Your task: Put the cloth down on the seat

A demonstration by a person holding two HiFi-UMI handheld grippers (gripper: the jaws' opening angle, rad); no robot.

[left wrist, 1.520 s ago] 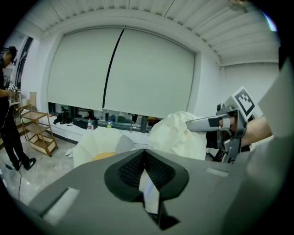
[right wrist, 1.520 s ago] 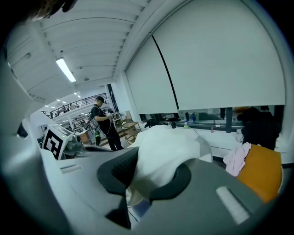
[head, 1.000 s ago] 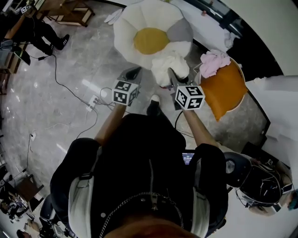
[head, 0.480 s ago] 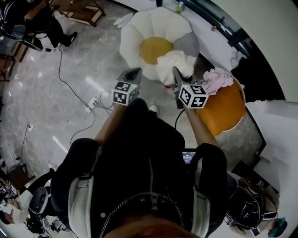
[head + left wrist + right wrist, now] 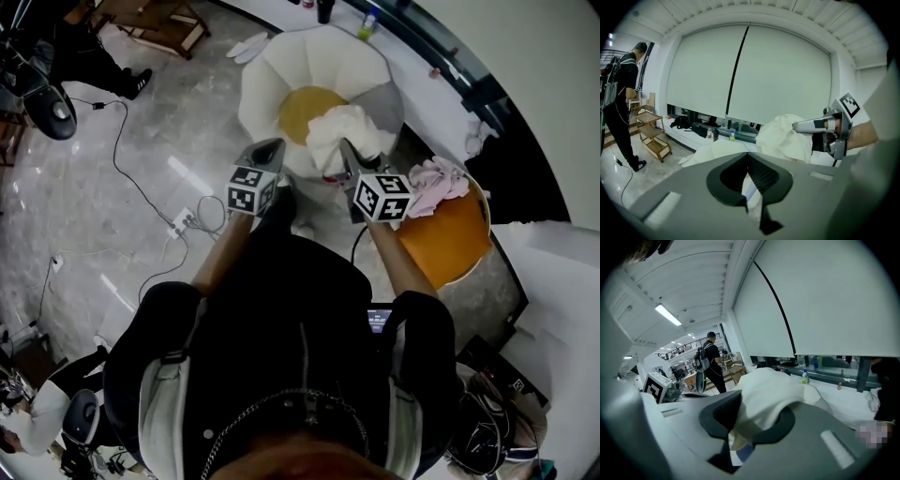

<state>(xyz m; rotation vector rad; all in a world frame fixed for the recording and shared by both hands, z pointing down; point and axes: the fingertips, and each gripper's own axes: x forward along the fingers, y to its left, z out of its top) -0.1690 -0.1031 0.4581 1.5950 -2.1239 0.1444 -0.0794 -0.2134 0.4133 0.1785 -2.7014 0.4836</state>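
— Where is the cloth hanging?

— It is hanging in a white bunch from the right gripper, over the near right part of the seat. From the head view it is overlapping the right edge of the seat's yellow cushion. Whether its lower folds are touching the seat cannot be told.

— What are that gripper's fingers doing?

— They are pinching the cloth. In the right gripper view the fabric is spilling out from between the dark pads and draping over them.

— And the left gripper?

— It is hovering at the seat's near edge, just left of the cloth and apart from it. Its fingers are pressing together at the tips, and they are gripping nothing.

— What is standing around the seat?

— An orange chair is standing just right of the seat, and a pink cloth is lying on the edge of it nearest the seat. Beyond the seat, bottles are standing on a white bench along the wall. Left of the seat, a power strip and its cable are lying on the grey floor. Well to the left of the seat, a person in dark clothes is standing beside a wooden shelf.
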